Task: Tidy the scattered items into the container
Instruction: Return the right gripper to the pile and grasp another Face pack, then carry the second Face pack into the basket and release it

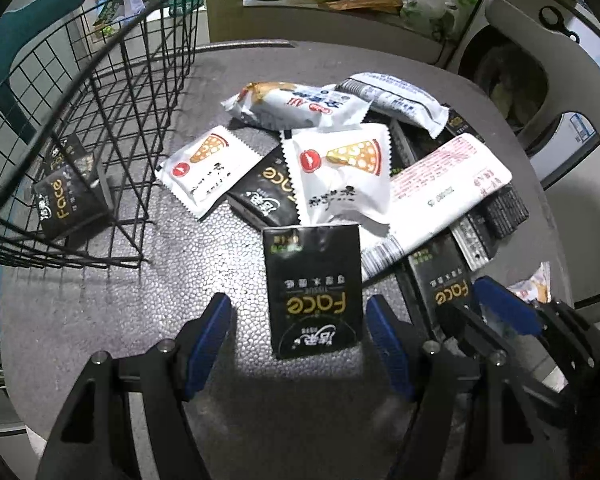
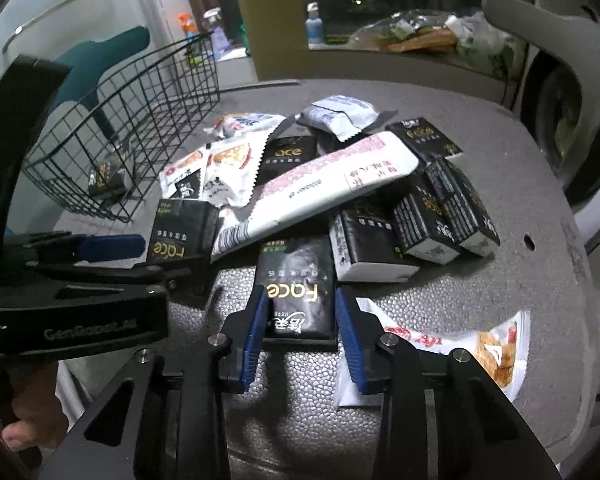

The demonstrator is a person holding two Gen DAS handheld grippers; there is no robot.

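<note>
Left gripper (image 1: 298, 332) spread wide, astride a black Face tissue pack (image 1: 314, 288), pads apart from its sides. Right gripper (image 2: 300, 332) likewise parted around a second Face tissue pack (image 2: 296, 288), blue pads (image 2: 350, 336) just beside its edges; contact uncertain. Ahead, heaped white snack packets (image 1: 340, 172) on the grey table (image 2: 500, 280). Farther ahead-left, wire basket (image 1: 100, 92) holding one tissue pack (image 1: 70, 204).

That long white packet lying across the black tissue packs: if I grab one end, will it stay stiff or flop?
Probably flops. The long white packet looks like thin film with crimped ends, already bending over the black tissue packs beneath. Its glossy surface suggests it may slip. It seems light for its size, so lifting it could drag the pizza-print sachet overlapping it.
</note>
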